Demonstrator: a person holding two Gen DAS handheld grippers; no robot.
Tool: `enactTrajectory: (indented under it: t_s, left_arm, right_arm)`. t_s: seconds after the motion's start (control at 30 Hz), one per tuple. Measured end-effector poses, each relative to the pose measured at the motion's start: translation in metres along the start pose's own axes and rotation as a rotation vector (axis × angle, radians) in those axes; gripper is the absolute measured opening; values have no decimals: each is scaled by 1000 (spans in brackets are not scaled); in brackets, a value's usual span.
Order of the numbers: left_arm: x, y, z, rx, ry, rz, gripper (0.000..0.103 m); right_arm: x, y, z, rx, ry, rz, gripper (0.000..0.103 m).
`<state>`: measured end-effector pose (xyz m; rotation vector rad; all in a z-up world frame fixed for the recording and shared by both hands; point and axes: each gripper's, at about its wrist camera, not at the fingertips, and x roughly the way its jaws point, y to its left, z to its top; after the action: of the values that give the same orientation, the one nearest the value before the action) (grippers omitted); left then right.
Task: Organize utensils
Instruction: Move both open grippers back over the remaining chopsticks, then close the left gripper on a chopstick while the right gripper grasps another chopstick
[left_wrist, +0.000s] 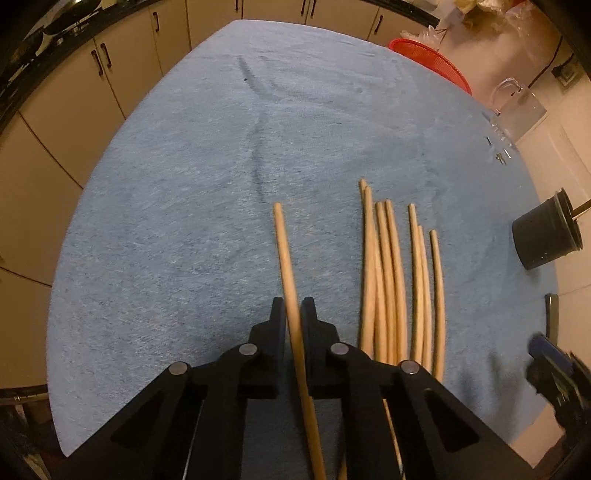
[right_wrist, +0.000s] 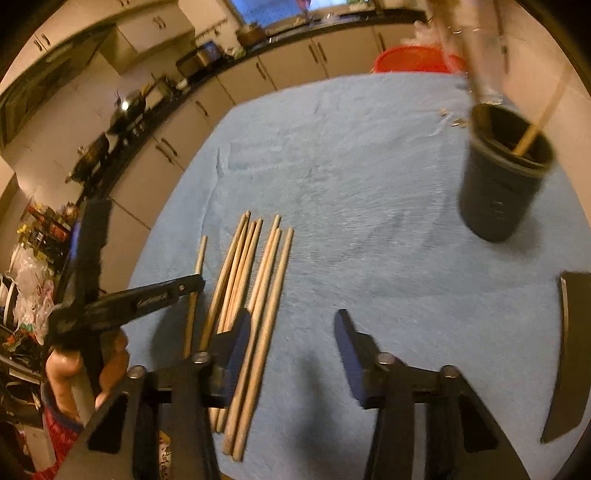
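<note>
A single pale wooden chopstick (left_wrist: 286, 258) lies apart on the blue cloth, to the left of the rest, its tapered tip pointing away. Beside it, seven more chopsticks (left_wrist: 400, 280) lie roughly parallel in a loose bundle, some overlapping. A dark round cup (right_wrist: 498, 177) stands upright near the table's right edge, with one chopstick (right_wrist: 533, 129) leaning inside it.

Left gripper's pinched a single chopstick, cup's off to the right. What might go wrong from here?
1. The left gripper holds the chopstick along its length, far from the tip, so it may pivot or slip on lifting.
2. The cup stands near the table's edge with one stick leaning inside; a hard drop could tip it.
3. The open right gripper hovers over the pile and may scatter it.
</note>
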<state>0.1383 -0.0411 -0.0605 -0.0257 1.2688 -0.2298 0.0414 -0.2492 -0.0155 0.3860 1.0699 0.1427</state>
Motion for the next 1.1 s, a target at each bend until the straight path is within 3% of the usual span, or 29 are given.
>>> enactTrajectory:
  t_s: [0.23, 0.63, 0.77, 0.87, 1.0, 1.1]
  left_arm:
    - [-4, 14, -6, -7, 2, -26, 8]
    - [-6, 18, -10, 14, -9, -42, 9]
    - [-6, 13, -8, 23, -14, -15, 9]
    - [-6, 7, -8, 39, -22, 10, 9]
    - [-7, 6, -6, 29, -27, -3, 8]
    - [-13, 9, -6, 18, -43, -52, 7]
  right_arm:
    - [59, 10, 29, 24, 141, -22, 33]
    - [99, 28, 41, -36, 219, -177, 22]
    - [105, 41, 43, -92, 222, -238, 22]
    - [107, 45, 44, -139, 213, -261, 10]
    - [103, 37, 46, -108, 191, -217, 8]
    - [87, 31, 47, -82, 139, -169, 7]
